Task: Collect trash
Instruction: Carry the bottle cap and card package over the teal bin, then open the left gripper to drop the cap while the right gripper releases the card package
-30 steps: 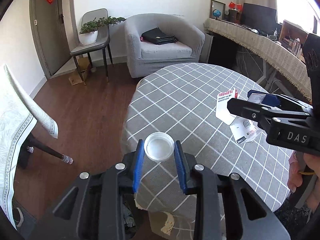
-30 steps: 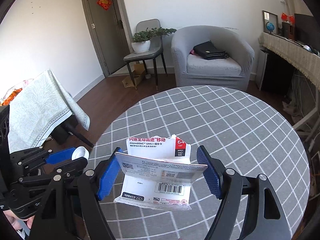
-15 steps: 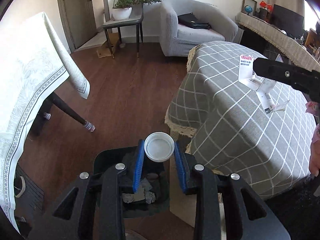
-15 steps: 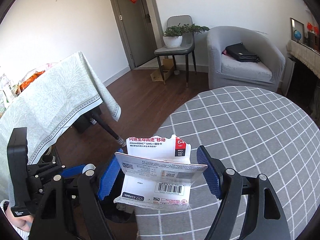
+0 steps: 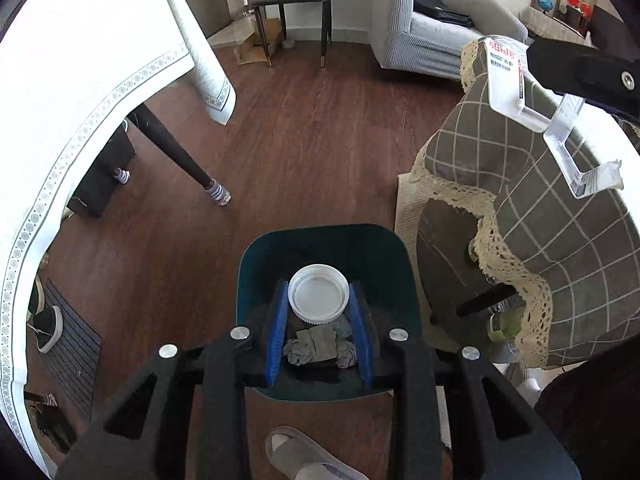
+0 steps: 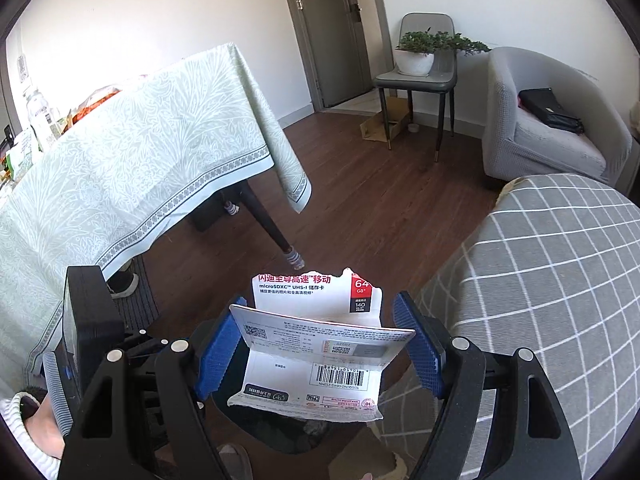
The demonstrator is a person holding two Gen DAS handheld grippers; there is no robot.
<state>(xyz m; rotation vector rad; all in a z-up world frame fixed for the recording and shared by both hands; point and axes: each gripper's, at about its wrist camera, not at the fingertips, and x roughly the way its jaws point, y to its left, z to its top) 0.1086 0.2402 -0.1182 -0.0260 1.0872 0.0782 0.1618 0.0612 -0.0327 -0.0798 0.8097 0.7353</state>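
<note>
My left gripper (image 5: 319, 300) is shut on a white plastic lid (image 5: 318, 299) and holds it right above the dark teal trash bin (image 5: 256, 264) on the floor. Crumpled paper (image 5: 316, 348) lies inside the bin. My right gripper (image 6: 320, 340) is shut on a torn memory card package (image 6: 316, 352), white with red print and a barcode. In the left wrist view the package (image 5: 508, 76) hangs at the upper right, over the edge of the round table. In the right wrist view part of the bin (image 6: 256, 420) shows below the package.
The round table with a grey checked cloth (image 5: 560, 240) stands right of the bin. A table with a pale patterned cloth (image 6: 120, 168) and a dark leg (image 5: 172, 152) stands left. A grey armchair (image 6: 552, 136), a chair with a plant (image 6: 420, 64) and a slipper (image 5: 304, 456) are around.
Both grippers have swung left off the round table. The left one has come down over the trash bin with the lid. The right one follows with the package.
</note>
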